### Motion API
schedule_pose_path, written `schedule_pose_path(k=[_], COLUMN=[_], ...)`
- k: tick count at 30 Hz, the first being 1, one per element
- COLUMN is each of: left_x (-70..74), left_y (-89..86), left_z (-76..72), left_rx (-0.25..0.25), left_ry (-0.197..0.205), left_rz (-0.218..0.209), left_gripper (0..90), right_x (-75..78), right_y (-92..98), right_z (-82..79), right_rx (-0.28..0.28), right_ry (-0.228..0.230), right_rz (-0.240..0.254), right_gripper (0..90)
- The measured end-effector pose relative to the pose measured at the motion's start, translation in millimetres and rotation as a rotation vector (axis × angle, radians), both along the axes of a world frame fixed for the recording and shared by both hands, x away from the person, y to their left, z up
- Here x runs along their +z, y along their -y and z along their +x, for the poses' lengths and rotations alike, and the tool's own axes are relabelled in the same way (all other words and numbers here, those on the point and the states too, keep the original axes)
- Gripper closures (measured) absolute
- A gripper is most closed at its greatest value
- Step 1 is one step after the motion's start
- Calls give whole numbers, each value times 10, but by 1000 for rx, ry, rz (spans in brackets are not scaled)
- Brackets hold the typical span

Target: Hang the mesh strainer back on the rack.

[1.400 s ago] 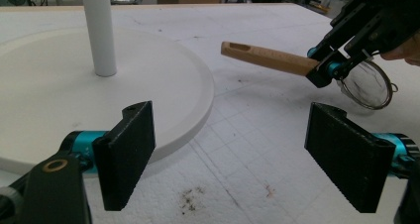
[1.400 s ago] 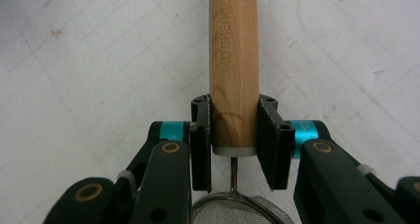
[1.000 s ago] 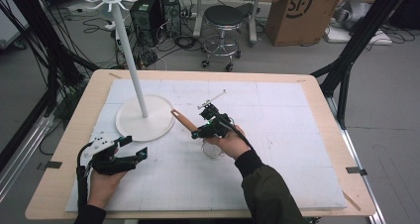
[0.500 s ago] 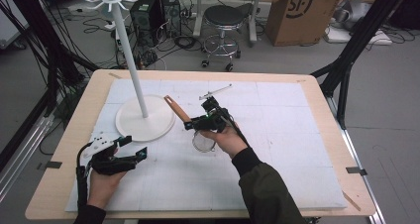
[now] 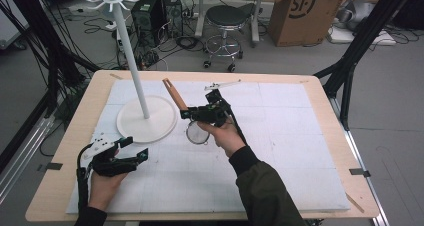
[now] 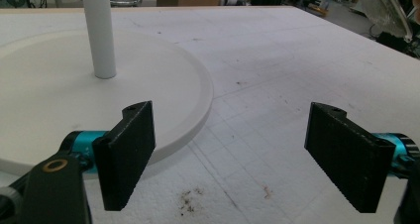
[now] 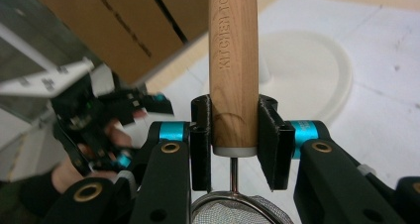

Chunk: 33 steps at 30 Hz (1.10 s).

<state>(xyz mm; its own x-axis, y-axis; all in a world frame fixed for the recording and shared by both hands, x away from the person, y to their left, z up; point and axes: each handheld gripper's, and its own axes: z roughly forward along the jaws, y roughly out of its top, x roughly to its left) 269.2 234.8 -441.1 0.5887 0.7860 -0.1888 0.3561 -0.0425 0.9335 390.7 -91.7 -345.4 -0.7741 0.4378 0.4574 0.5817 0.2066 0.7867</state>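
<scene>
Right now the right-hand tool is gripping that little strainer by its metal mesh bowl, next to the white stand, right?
Not quite. The right gripper grips the strainer by its wooden handle; the mesh bowl hangs free below the fingers. The right gripper view shows this. The rest holds: it is beside the white stand.

Even, soft overhead light with faint shadows; the white foam-covered bench (image 5: 280, 136) is bright, and the right gripper view's background is blurred.

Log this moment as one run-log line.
right gripper: shut on strainer's wooden handle | strainer: off the mat, mesh end down | left gripper: open, empty, beside stand base
</scene>
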Motion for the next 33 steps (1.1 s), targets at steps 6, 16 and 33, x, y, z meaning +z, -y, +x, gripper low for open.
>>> schedule_pose_path(k=[6, 16, 33], left_x=[3, 7, 4], left_y=[-8, -20, 18], left_z=[0, -3, -12], left_rx=[4, 4, -9], left_ry=[2, 3, 2], left_rz=[-4, -15, -16], left_gripper=[203, 203, 205], right_x=[74, 336, 605], right_y=[-10, -146, -308], right_z=[6, 35, 91], right_rx=[-24, -13, -7], right_ry=[37, 73, 93], right_rz=[68, 168, 301], right_gripper=[706, 706, 706])
